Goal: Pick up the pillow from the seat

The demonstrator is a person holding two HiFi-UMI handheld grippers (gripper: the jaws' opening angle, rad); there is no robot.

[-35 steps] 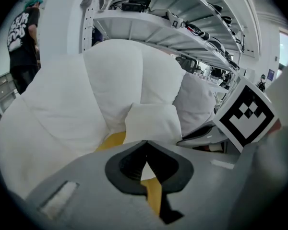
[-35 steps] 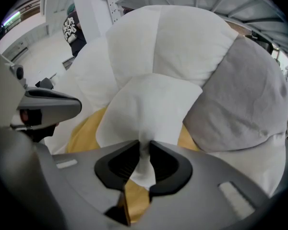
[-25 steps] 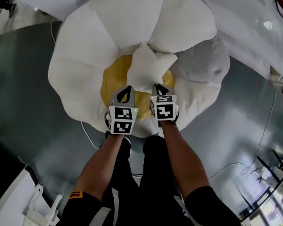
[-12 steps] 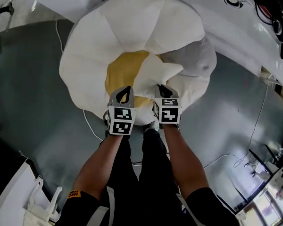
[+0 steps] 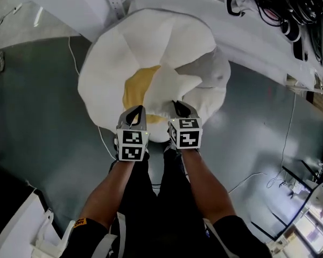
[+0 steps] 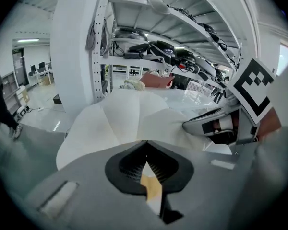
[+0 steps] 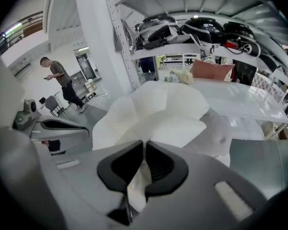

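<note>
The pillow [image 5: 151, 47] is a big flower-shaped cushion with white petals and a yellow centre [image 5: 135, 87]. It hangs in front of me, held by its near edge. My left gripper [image 5: 135, 112] is shut on that edge, with yellow and white fabric pinched between its jaws [image 6: 148, 176]. Just to its right, my right gripper [image 5: 182, 107] is shut on white fabric of the same edge [image 7: 143, 171]. The petals [image 7: 158, 109] fill the middle of both gripper views. A pale grey bulge [image 5: 218, 71], perhaps the seat, shows behind the right petals.
White shelving [image 5: 290, 26] with helmets and cables runs along the back and right. A white post [image 6: 81, 47] stands beyond the pillow. Thin cables [image 5: 282, 138] lie on the grey floor, and a white box [image 5: 16, 230] sits at lower left. A person [image 7: 62, 80] walks far off.
Both grippers have risen together with the pillow's near edge in them, and the pillow has come up with them. More of the shelving at the back right now shows.
</note>
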